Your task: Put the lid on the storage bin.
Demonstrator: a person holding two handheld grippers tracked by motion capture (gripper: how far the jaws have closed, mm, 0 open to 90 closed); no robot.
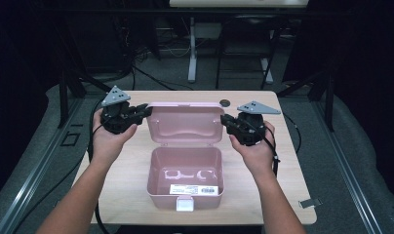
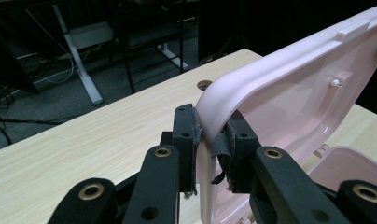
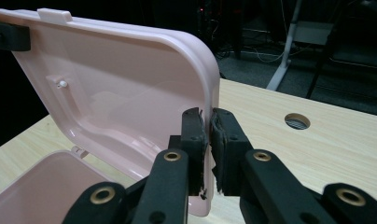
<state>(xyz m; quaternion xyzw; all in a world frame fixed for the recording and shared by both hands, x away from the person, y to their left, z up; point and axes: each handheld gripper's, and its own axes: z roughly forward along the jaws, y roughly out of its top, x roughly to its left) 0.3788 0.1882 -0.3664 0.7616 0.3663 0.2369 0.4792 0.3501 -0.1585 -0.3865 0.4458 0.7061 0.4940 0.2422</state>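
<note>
A pink plastic box (image 1: 185, 178) sits open in the middle of the light wooden counter (image 1: 131, 170), close to the near edge. A white latch (image 1: 185, 204) sticks out from its near wall. Inside, on the bottom, lies a white sticker with a barcode (image 1: 194, 189) (the writing is too small to read).

The person's left hand (image 1: 107, 139) comes in at the left of the box and the right hand (image 1: 256, 151) at the right. Each one holds a black tool with a grey three-cornered plate on top.

Behind the box its lid (image 1: 184, 123) stands up, tilted back, with the inside facing the person. The left tool (image 1: 142, 112) pinches the lid's left edge. In the left gripper view the two jaws are pressed on the rim (image 2: 210, 121), one on each side, near the lid's rounded corner. The right tool (image 1: 226, 121) pinches the lid's right edge. In the right gripper view its jaws squeeze the thin rim (image 3: 210, 116) between them, and the lid's small tab (image 3: 54, 15) shows on the top edge.

Farther back on the counter, just past the lid's right corner, is a small round hole (image 1: 226, 103). Beyond the counter the room is dark, with a white table leg (image 1: 192, 48) and cables on the grey floor.
</note>
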